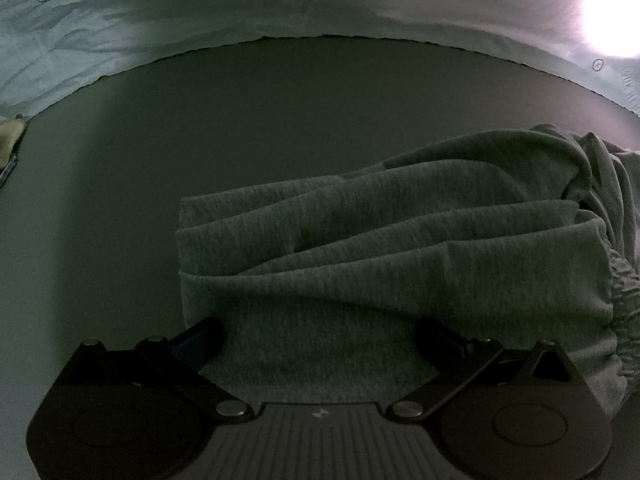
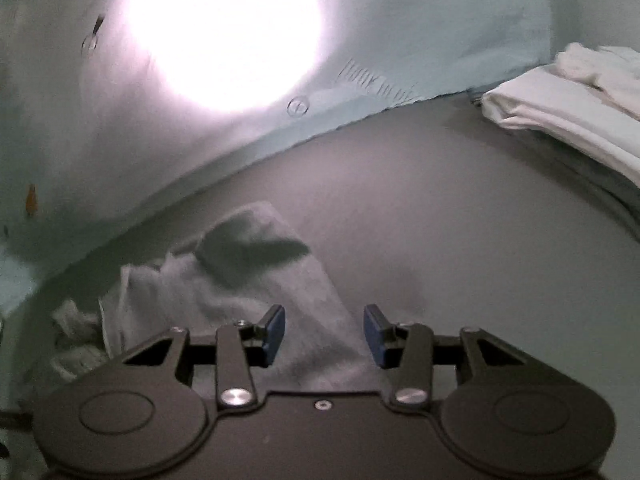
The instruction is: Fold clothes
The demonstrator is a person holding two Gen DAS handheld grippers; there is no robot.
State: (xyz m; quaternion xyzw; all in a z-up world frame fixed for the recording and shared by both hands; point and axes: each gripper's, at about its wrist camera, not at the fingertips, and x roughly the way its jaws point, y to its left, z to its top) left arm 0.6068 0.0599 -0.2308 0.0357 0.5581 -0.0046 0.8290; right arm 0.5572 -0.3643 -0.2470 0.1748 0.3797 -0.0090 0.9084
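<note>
Grey garment (image 1: pixel 400 248) lies half-folded on the table (image 1: pixel 280 120); left gripper (image 1: pixel 316 332) spread wide over it, right gripper (image 2: pixel 324 332) part-open and empty, likely needing a fresh edge grasp.

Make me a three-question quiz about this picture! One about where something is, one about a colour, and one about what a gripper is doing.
1. Where does the stack of folded white cloth lie in the right wrist view?
A. far right of the grey table
B. between the fingers
C. on the wall

2. What colour is the crumpled knit garment?
A. red
B. grey
C. yellow

3. How do the jaws of the right gripper stand?
A. clamped on the white stack
B. apart, with the garment's edge below the gap
C. pressed together on nothing

Answers: 1 A, it sits at the table's right edge. 2 B, the fabric is heathered grey. 3 B, a clear gap shows between the blue pads.
</note>
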